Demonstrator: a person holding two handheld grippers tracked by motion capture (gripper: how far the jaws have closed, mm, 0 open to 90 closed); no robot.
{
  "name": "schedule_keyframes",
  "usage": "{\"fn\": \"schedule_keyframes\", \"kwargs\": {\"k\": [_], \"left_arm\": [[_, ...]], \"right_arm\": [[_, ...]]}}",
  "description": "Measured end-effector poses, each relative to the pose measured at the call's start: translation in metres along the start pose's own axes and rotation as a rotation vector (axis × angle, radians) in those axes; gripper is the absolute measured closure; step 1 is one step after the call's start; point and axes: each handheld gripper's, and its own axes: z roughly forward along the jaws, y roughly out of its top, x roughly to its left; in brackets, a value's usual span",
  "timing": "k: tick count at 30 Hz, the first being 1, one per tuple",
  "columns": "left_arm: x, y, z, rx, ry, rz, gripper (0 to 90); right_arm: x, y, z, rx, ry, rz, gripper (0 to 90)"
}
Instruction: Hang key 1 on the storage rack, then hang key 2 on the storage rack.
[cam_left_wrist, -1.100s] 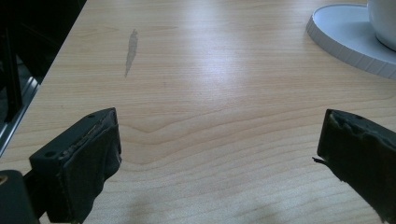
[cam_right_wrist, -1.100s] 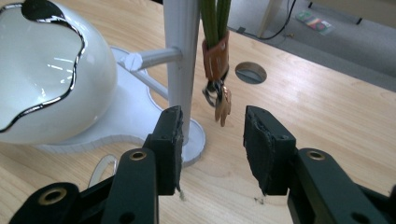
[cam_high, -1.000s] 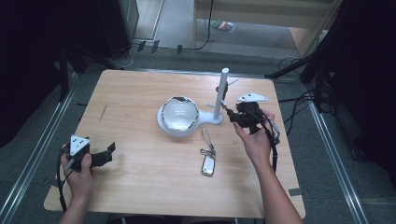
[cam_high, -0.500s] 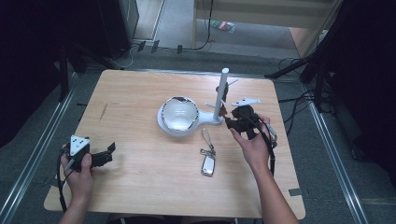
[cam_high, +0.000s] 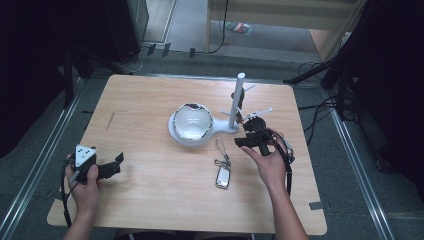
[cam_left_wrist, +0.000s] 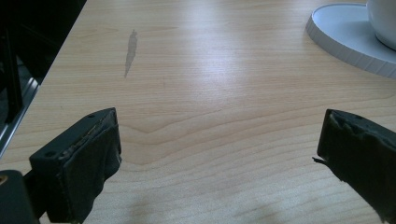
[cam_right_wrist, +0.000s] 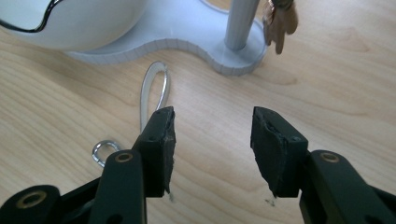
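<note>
The key fob (cam_high: 223, 176) lies flat on the table (cam_high: 150, 190), its strap loop (cam_right_wrist: 154, 91) running toward the white stand (cam_high: 234, 102) — long axis roughly front-to-back. The right gripper (cam_right_wrist: 212, 140), jaws just opening and empty, hovers beside the loop, far nearer than the left gripper (cam_high: 107, 167), which rests spread wide, well apart.
</note>
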Motion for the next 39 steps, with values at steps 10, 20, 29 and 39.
{"fn": "schedule_keyframes", "kwargs": {"k": [10, 20, 29, 39], "left_arm": [[0.000, 0.000, 0.000, -0.006, -0.006, -0.001, 0.0], [-0.001, 0.000, 0.000, 0.000, -0.004, 0.009, 0.0], [-0.002, 0.000, 0.000, 0.003, 0.005, 0.016, 1.5], [-0.002, 0.000, 0.001, 0.003, 0.014, 0.016, 3.5]], "right_arm": [[0.009, -0.006, 0.003, 0.056, 0.026, 0.018, 47.5], [0.023, -0.014, 0.012, 0.103, 0.052, -0.012, 47.8], [0.028, -0.020, 0.024, 0.113, 0.071, -0.006, 58.8], [0.038, -0.018, 0.039, 0.152, 0.088, -0.024, 63.9]]}}
